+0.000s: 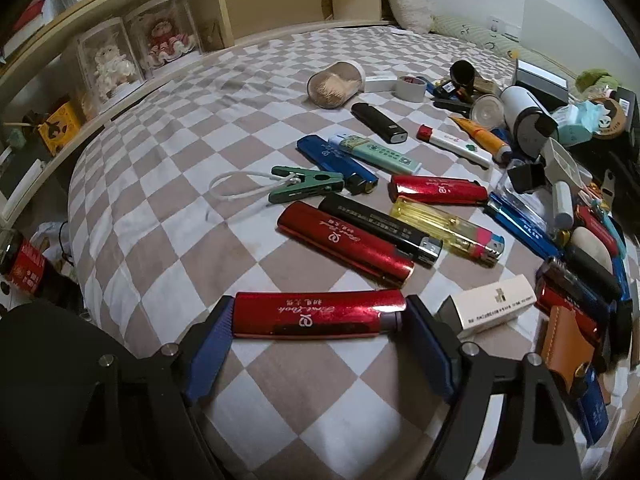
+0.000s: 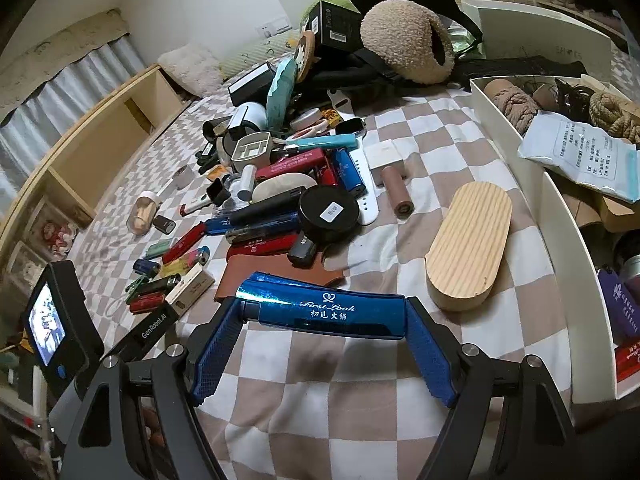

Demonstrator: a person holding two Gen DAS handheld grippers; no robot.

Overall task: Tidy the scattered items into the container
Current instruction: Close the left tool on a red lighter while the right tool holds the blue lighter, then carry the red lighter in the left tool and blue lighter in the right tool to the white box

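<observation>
Left wrist view: I am gripping a red lighter [image 1: 318, 314] lengthwise in my left gripper [image 1: 318, 322], one blue pad [image 1: 210, 346] pressing each end, over the checkered bedspread [image 1: 168, 208].
Left gripper state: I am clamping the jaws on the red lighter, which is lying crosswise between them.
Items ahead of left gripper: a second red lighter [image 1: 346, 248], a black lighter [image 1: 380, 230] and a yellow lighter [image 1: 448, 230] are lying side by side just beyond; a green clip [image 1: 306, 189] with a white loop is sitting further off, touching a blue lighter lying flat [image 1: 336, 164].
White box: a small white box [image 1: 496, 306] is lying near my right-hand finger.
Right wrist view: I am holding a blue lighter [image 2: 324, 308] in my right gripper [image 2: 324, 322], its ends bearing against the two blue pads [image 2: 430, 356].
Right gripper state: I am closing the jaws on the blue lighter, printed side facing the camera.
Pile: a heap of scattered items [image 2: 288, 184] is lying beyond the gripper, a round black tin [image 2: 329, 214] sitting among them.
Wooden lid: an oval wooden lid [image 2: 470, 240] is resting on the bedspread, between the heap and the container.
Container: a white divided container [image 2: 560, 240] is standing at the right edge, already holding rope and a paper packet [image 2: 584, 152].
Left gripper body: its screen [image 2: 46, 320] is showing at the lower left.
</observation>
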